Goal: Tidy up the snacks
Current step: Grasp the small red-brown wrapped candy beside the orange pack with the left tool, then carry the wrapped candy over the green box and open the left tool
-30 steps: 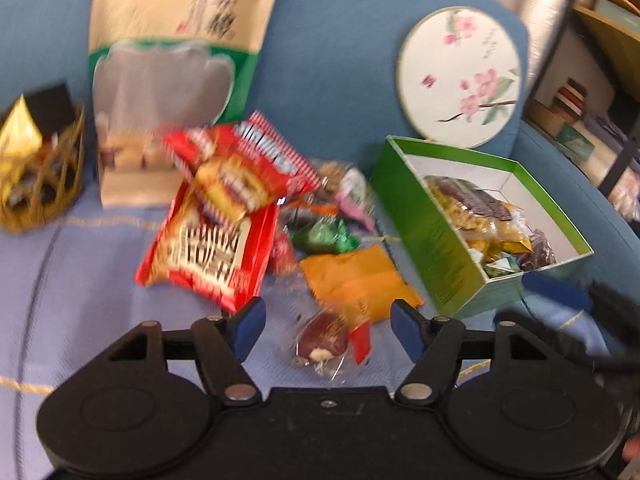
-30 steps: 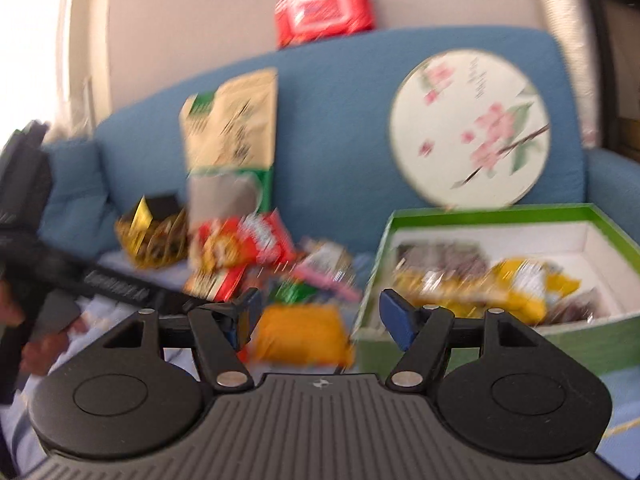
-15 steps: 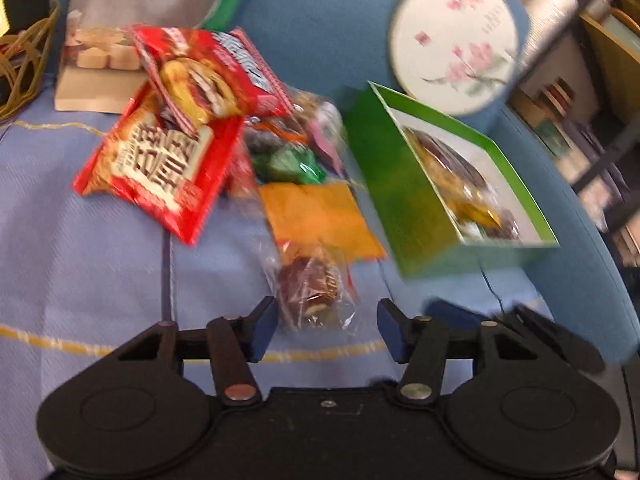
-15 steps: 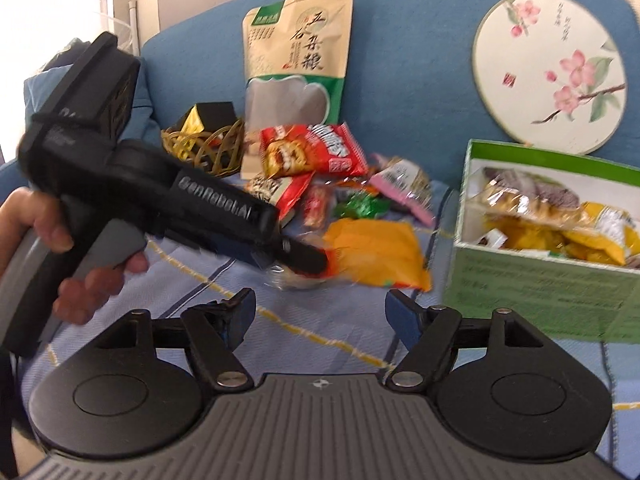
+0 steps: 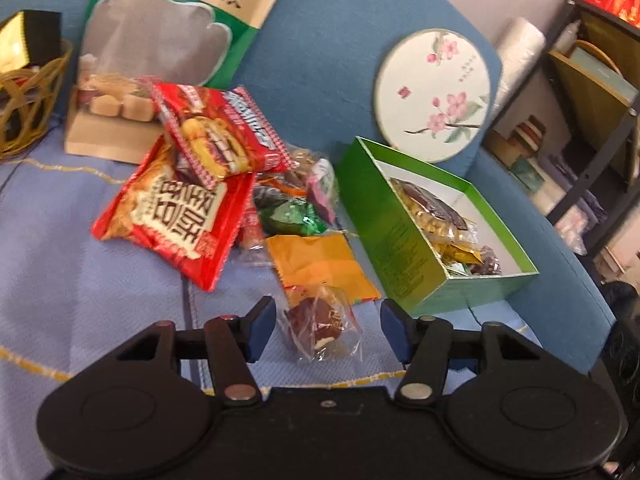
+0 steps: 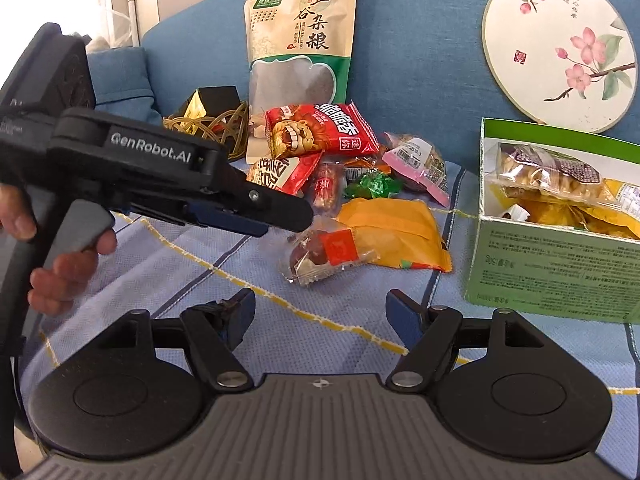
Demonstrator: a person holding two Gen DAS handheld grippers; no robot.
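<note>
- Sofa point(image 6: 420, 60): blue.
- Cloth point(image 6: 320, 320): pale blue with yellow and dark blue lines.
- Box point(image 6: 552, 264): green outside, white inside.
- Round plate point(image 6: 560, 48): white with pink blossoms.
- Pouch point(image 6: 300, 40): beige and green.
- Packets point(image 5: 216, 140): red.
- Flat packet point(image 6: 392, 232): orange.
- Candy point(image 6: 372, 186): green foil.
- Basket point(image 5: 24, 120): gold.
- Grippers point(image 5: 328, 330): black with blue pads.

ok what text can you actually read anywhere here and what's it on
"GenRobot.AI": side of the left gripper.
"五谷杂粮": tall beige and green pouch.
Red snack packs, round floral fan, green box: print is there, too small or distorted to read.
</note>
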